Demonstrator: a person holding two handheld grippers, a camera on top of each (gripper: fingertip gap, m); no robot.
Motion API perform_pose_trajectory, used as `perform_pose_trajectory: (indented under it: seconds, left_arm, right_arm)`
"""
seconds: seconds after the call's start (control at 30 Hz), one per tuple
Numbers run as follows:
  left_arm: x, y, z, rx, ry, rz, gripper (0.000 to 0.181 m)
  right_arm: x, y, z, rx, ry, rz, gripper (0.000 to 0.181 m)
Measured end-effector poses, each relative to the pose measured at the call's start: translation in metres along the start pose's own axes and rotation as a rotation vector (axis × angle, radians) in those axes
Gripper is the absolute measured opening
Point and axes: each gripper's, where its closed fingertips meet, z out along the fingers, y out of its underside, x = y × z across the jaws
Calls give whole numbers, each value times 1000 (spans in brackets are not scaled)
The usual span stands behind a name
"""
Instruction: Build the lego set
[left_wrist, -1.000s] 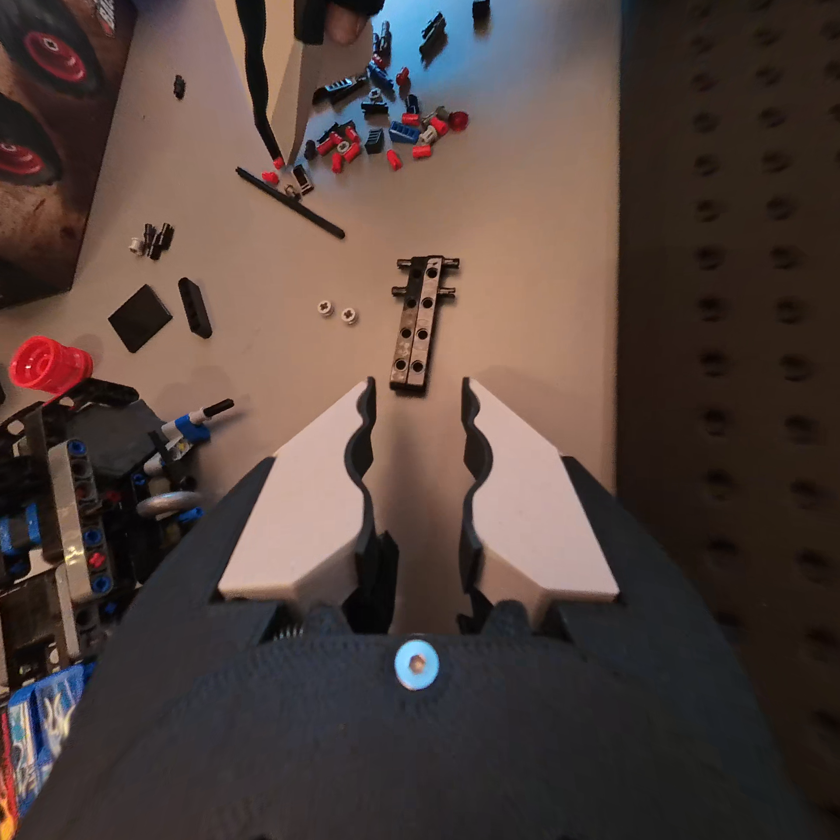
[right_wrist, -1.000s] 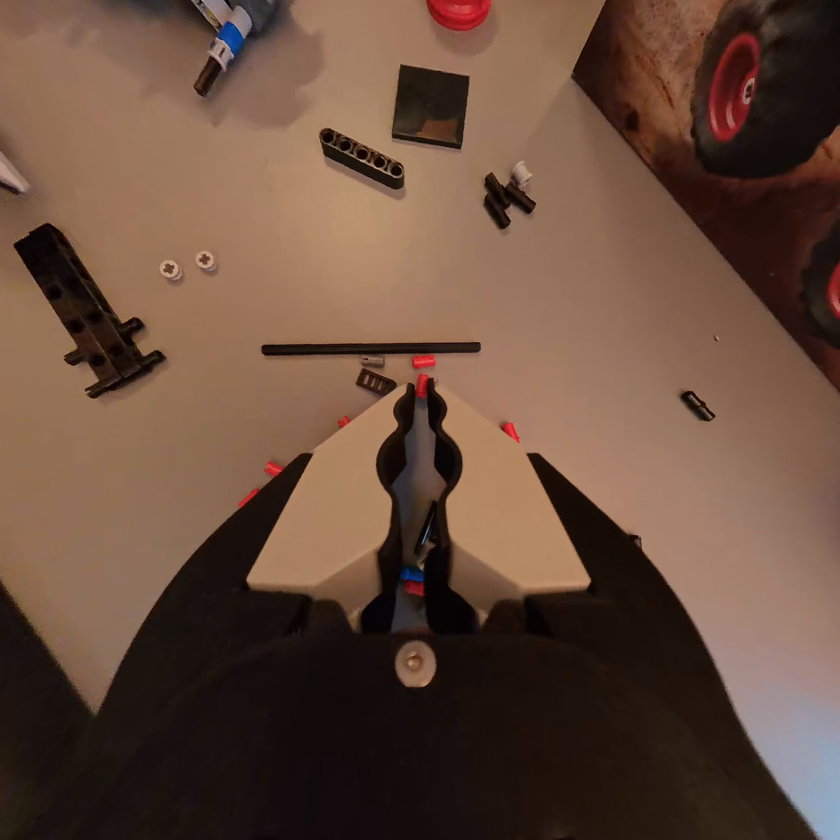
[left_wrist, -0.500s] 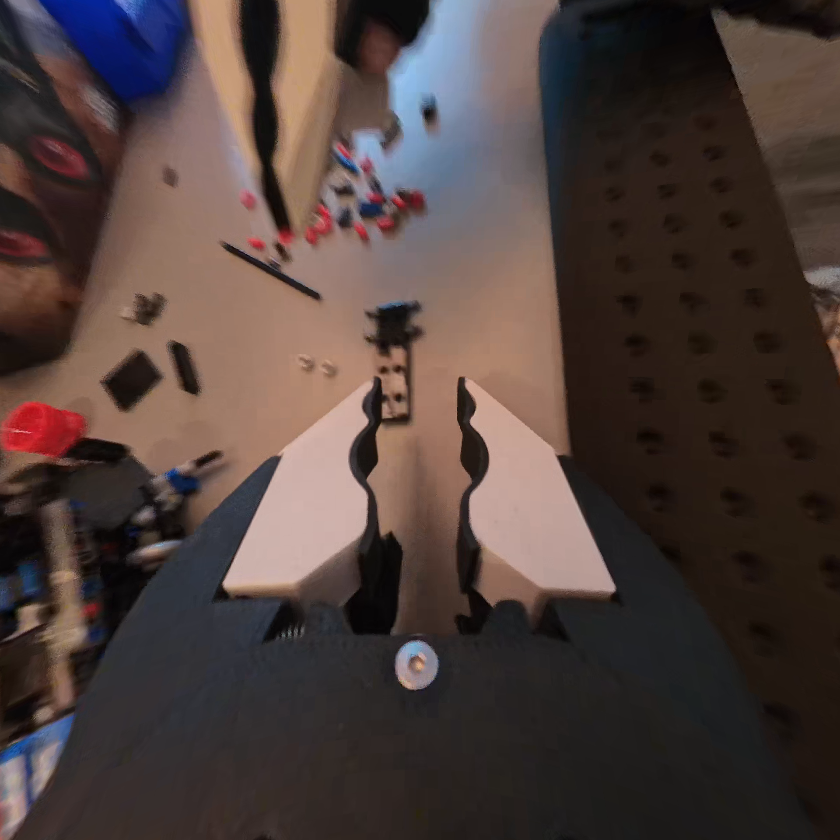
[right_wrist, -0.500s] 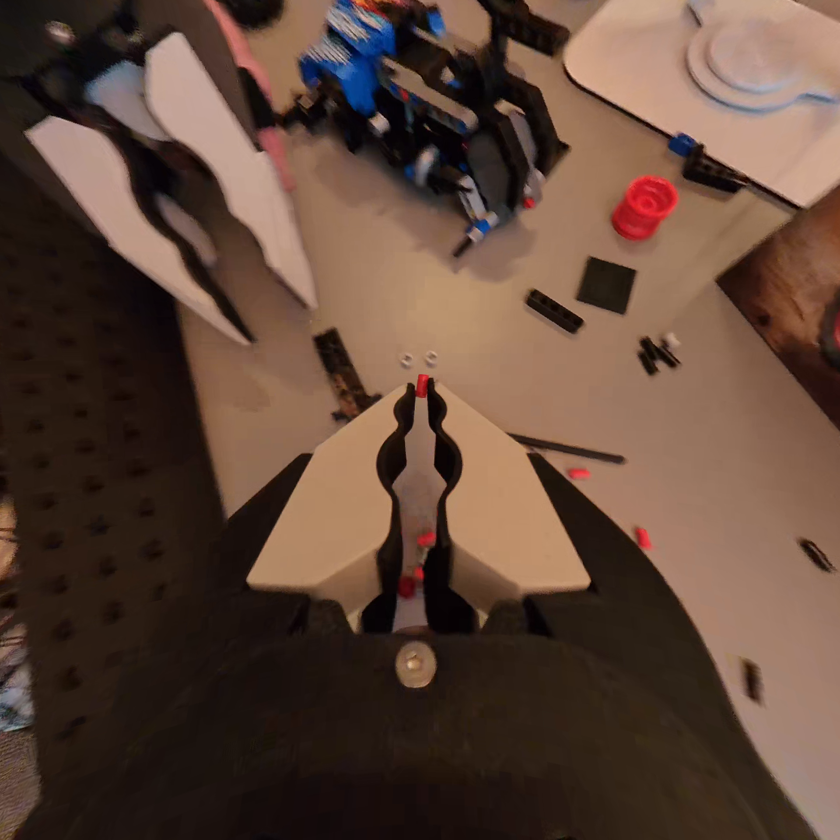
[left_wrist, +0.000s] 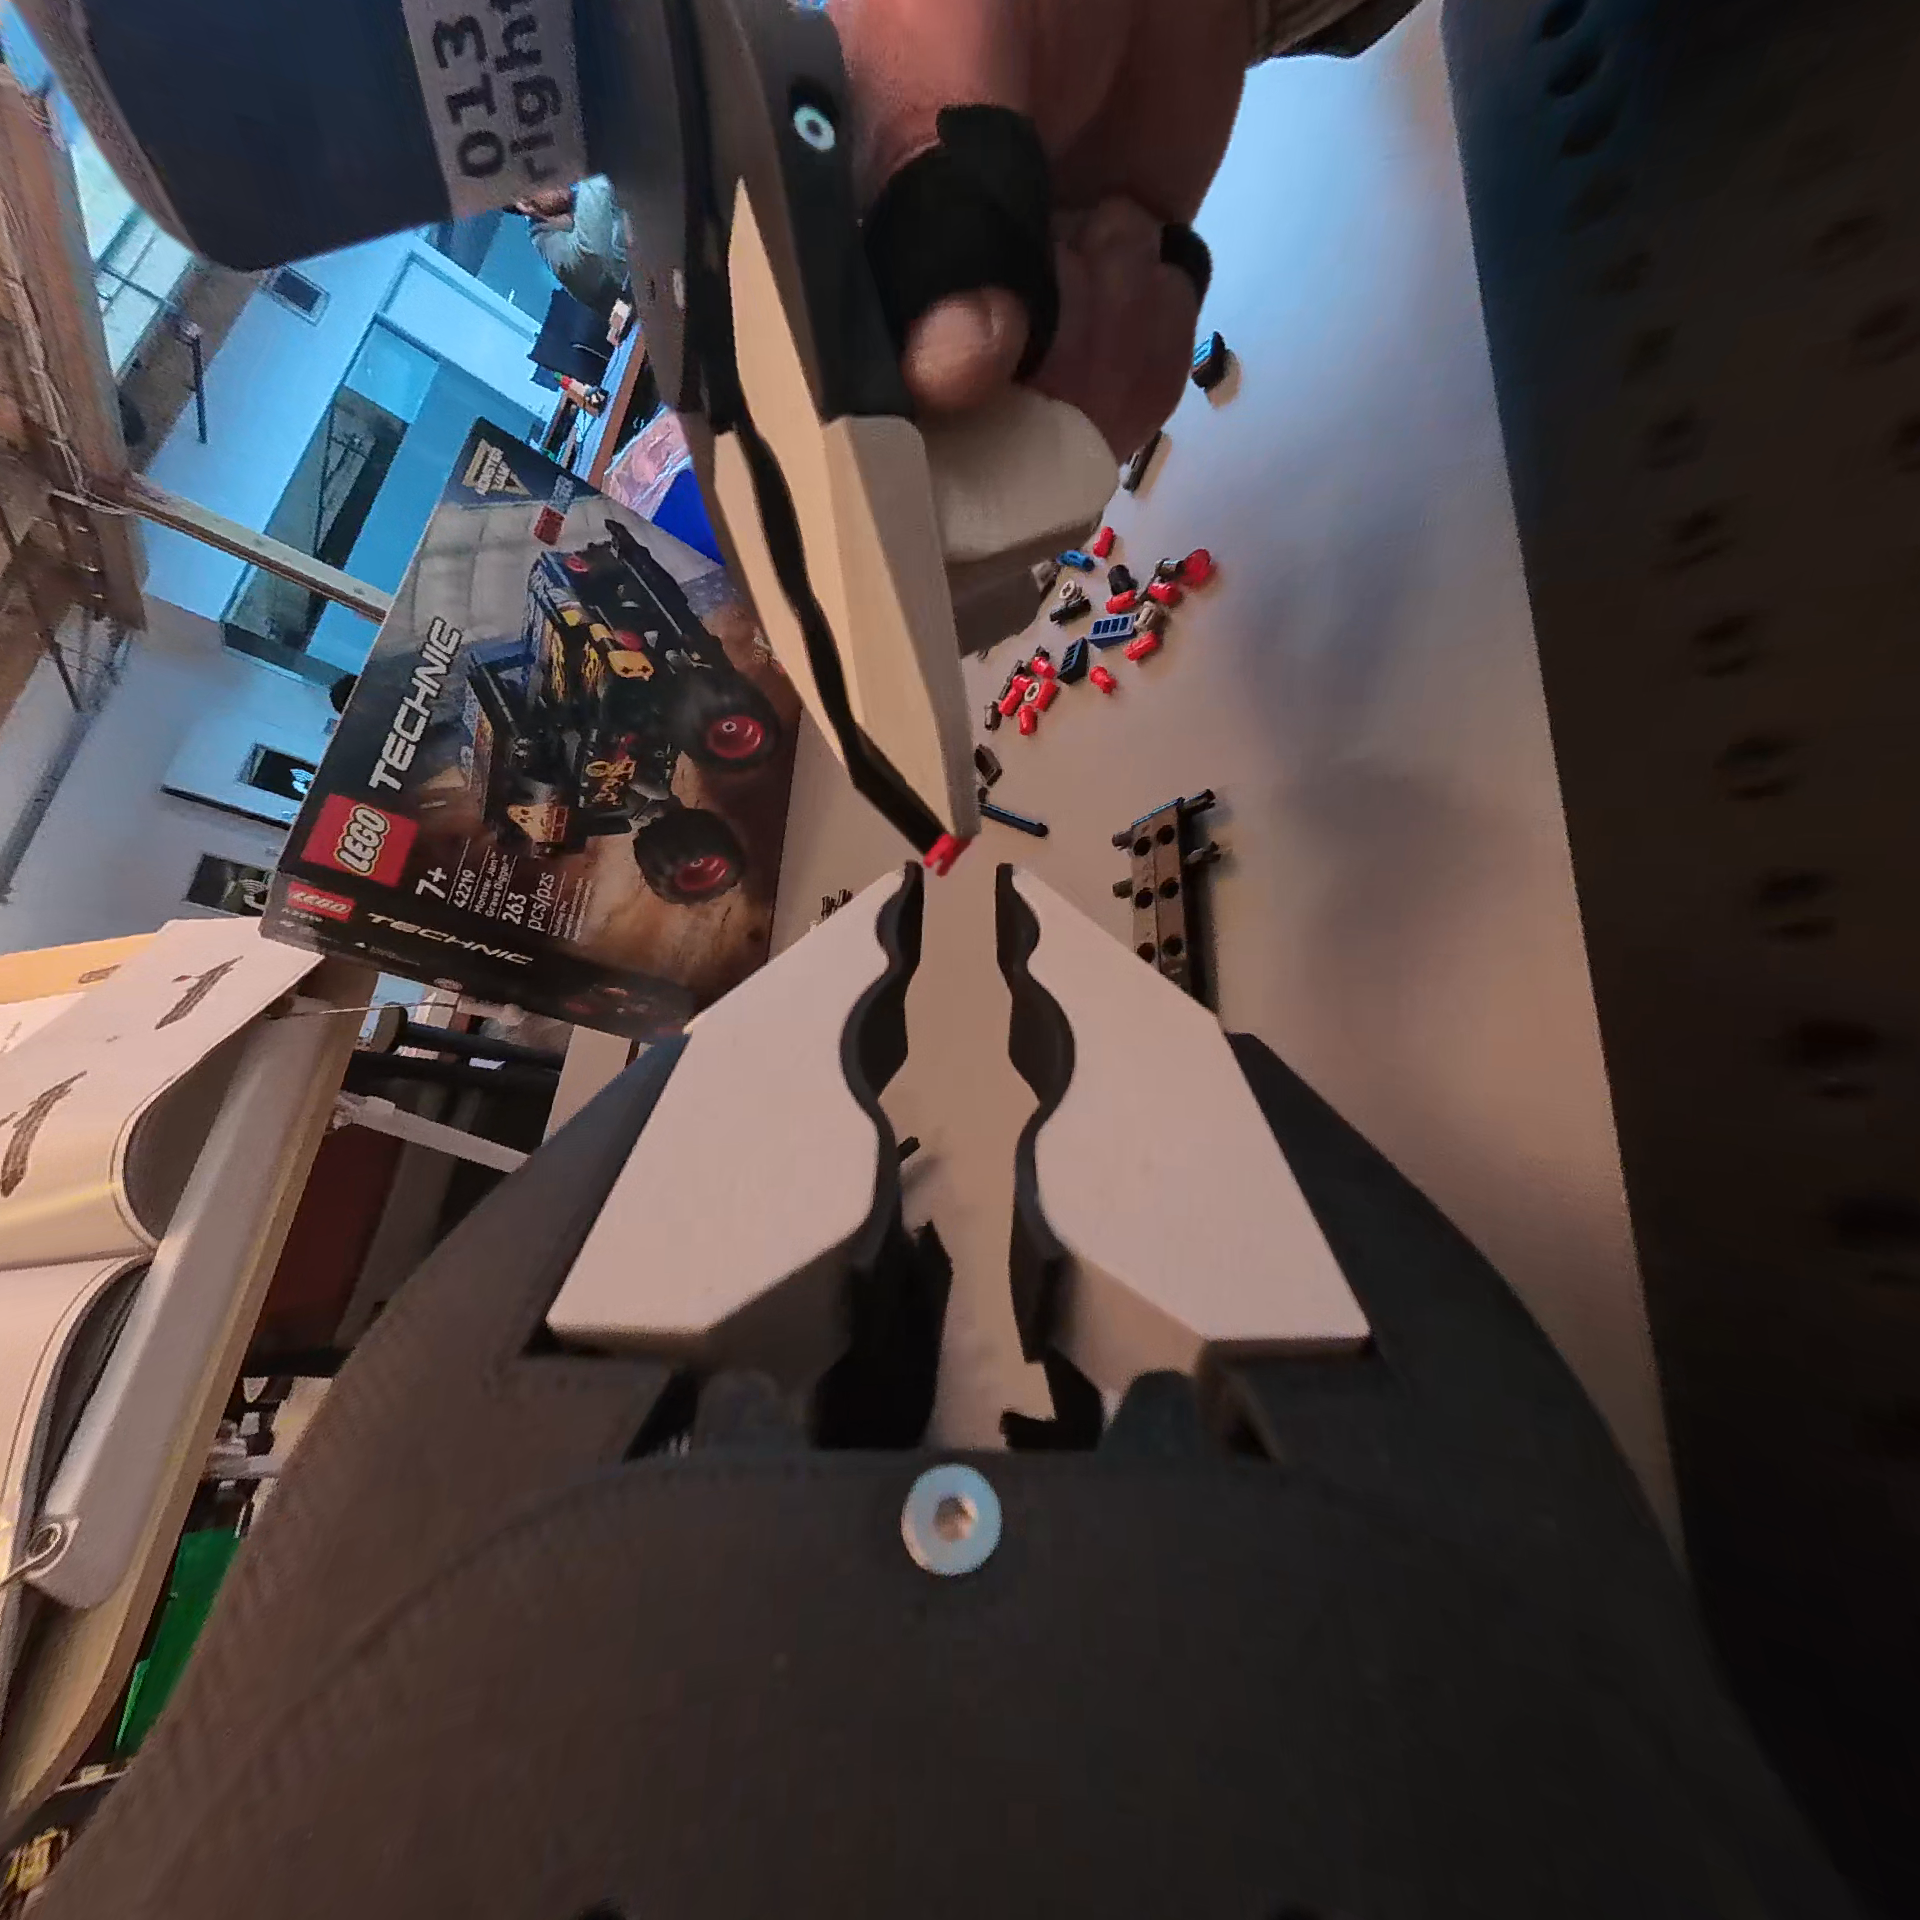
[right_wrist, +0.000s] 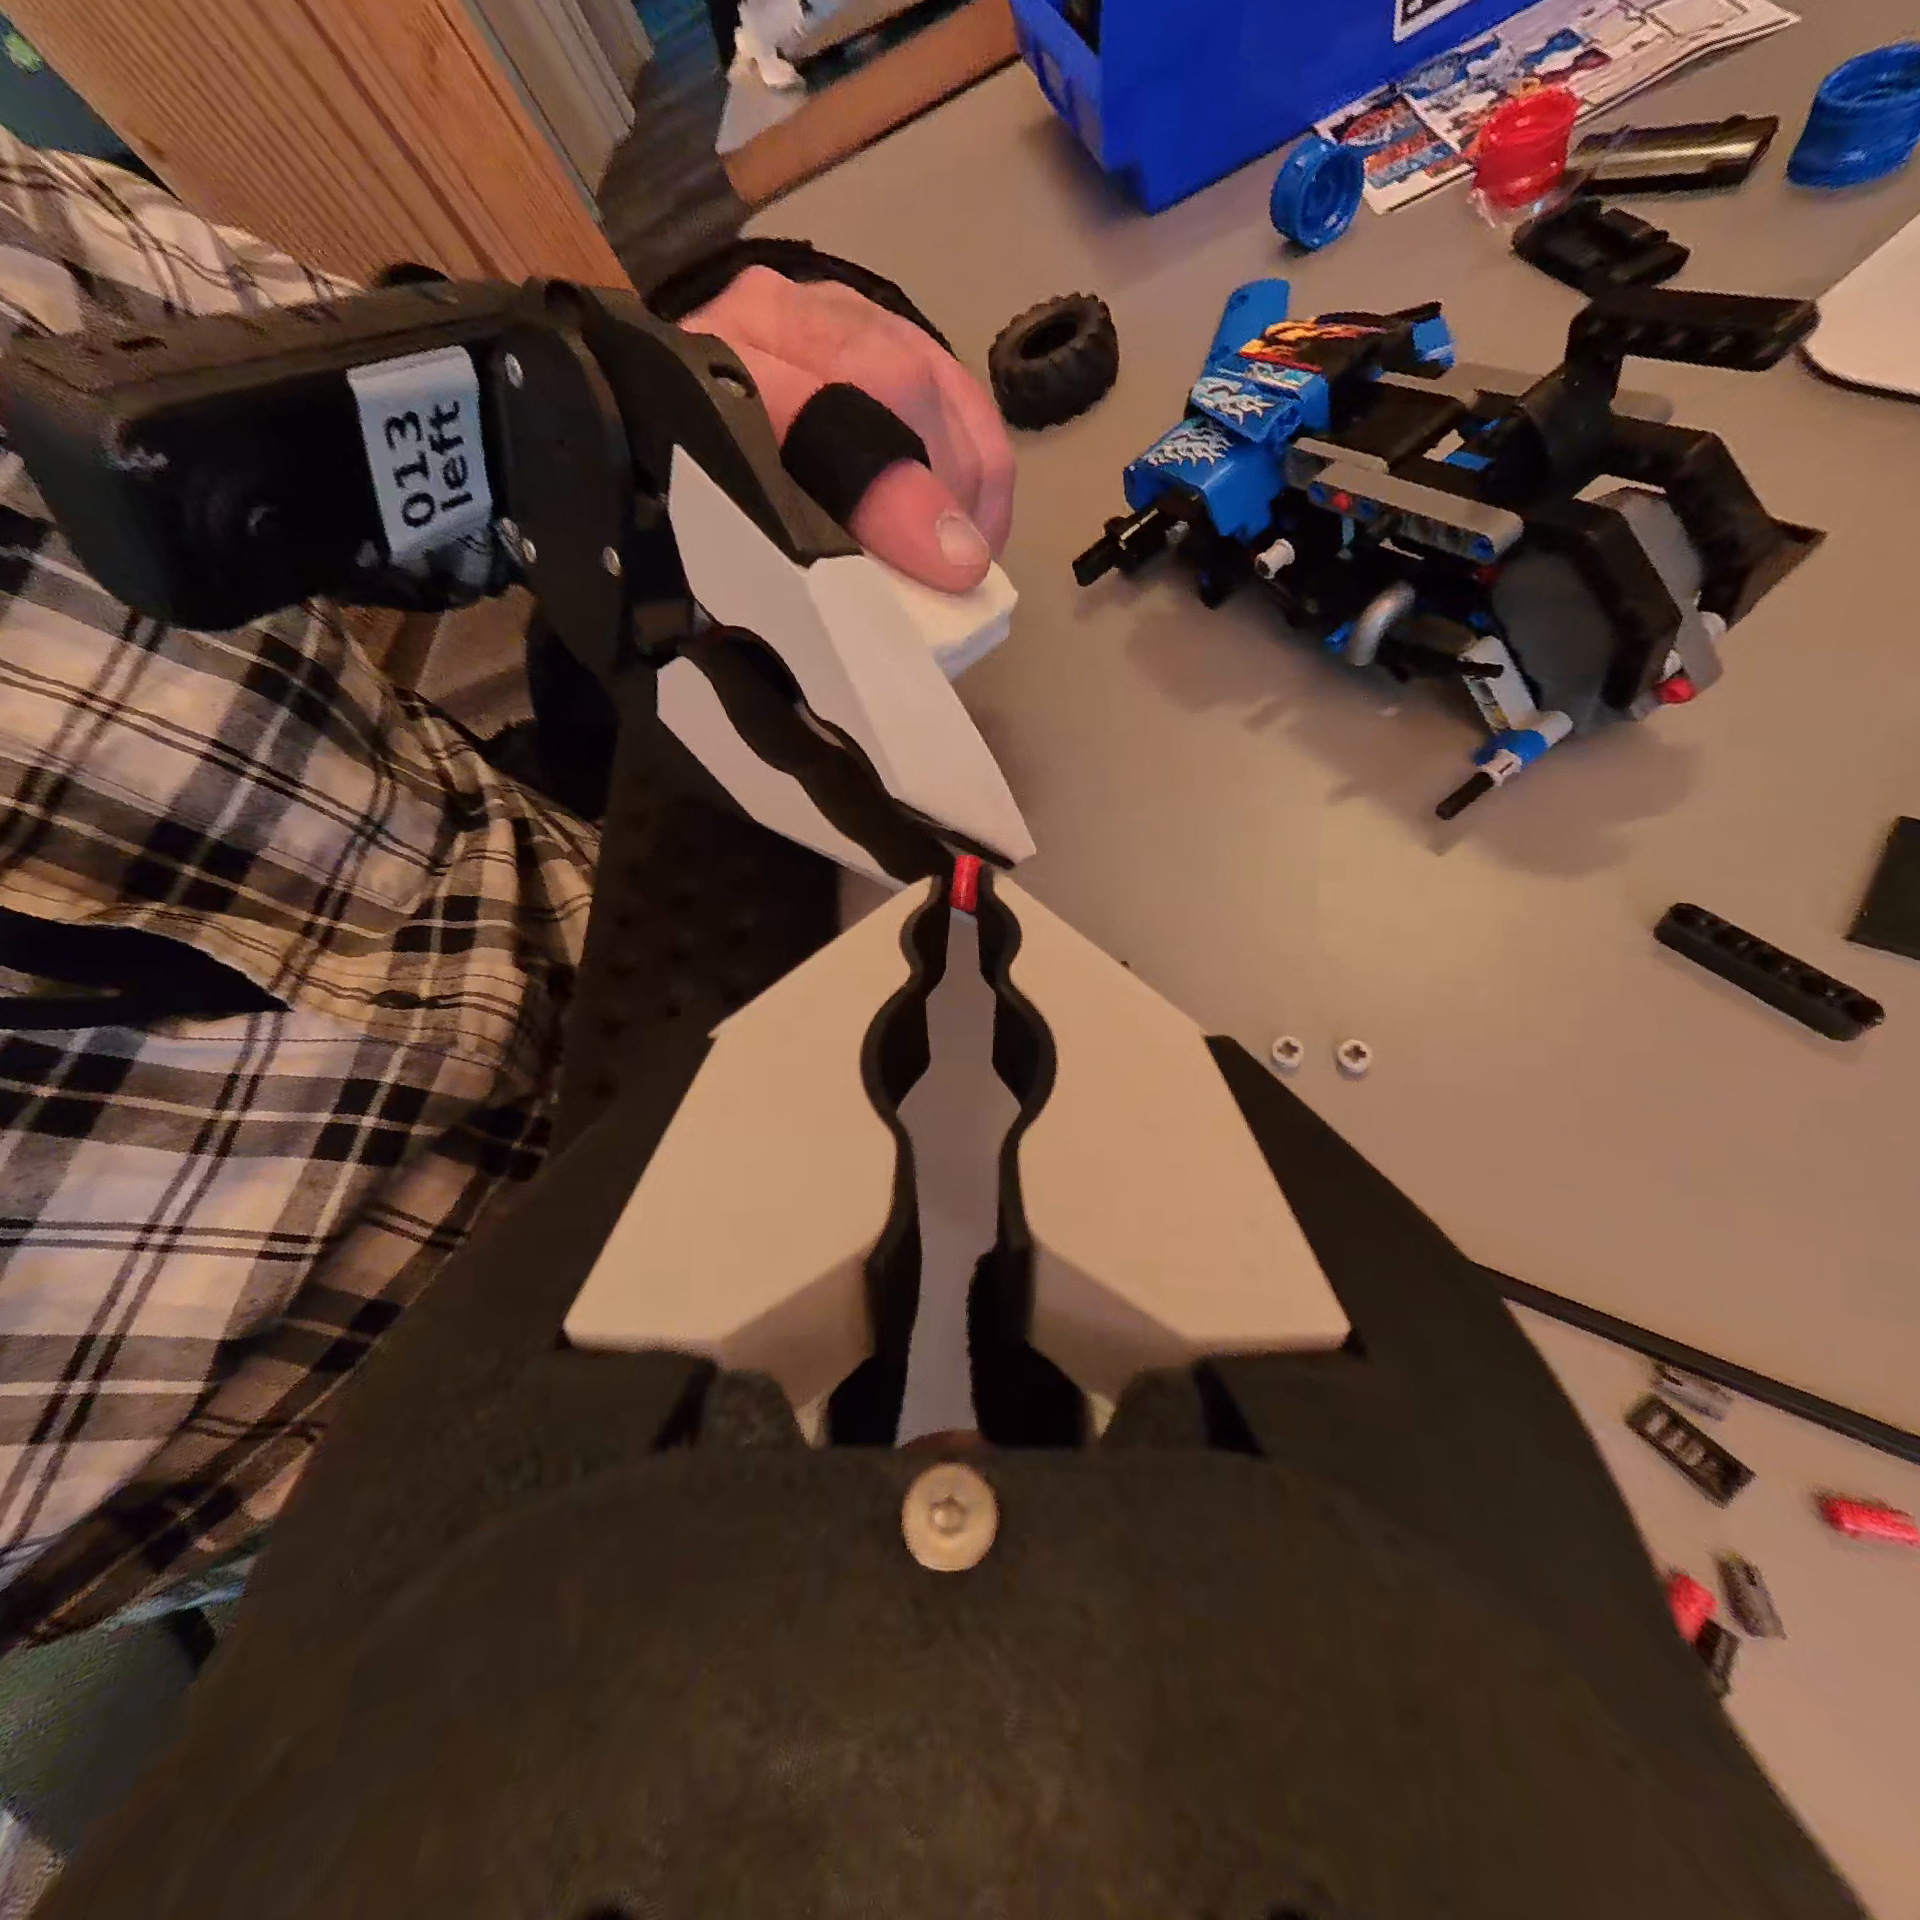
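Left wrist view: left gripper (left_wrist: 958, 883) jaws apart, nothing held. Right gripper (left_wrist: 940, 836) tip meets it, clamping a red pin (left_wrist: 943, 852) above the table (left_wrist: 1351, 727).

Right wrist view: right gripper (right_wrist: 964, 902) pinches the pin (right_wrist: 965, 884) at its fingertips; truck (right_wrist: 1455, 530) sits on the table, well apart.

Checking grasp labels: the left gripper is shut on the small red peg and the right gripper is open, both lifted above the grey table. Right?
Swapped. The right gripper is shut on the small red peg, seen in the right wrist view. The left gripper is open just short of the peg, seen in the left wrist view. Both are lifted above the grey table, as you said.
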Motion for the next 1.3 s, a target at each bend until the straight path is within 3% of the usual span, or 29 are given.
perform_pose_trajectory:
  seconds: [0.13,0.27,0.57,0.83,1.3]
  left_arm:
    - [-3,-4,-2,18,-27,9,4]
    - [-6,-10,-4,39,-57,37,11]
    - [-5,-4,-2,-28,-78,107,6]
    - [-16,8,2,-74,-65,-68,3]
    - [-25,9,2,9,8,-355,2]
  right_arm:
    - [-3,-1,1,8,-24,10,3]
    - [-1,-1,-1,17,-28,28,3]
    - [5,-2,1,32,-9,67,3]
    - [19,-12,1,99,133,53,3]
    - [29,-25,-14,178,277,-67,7]
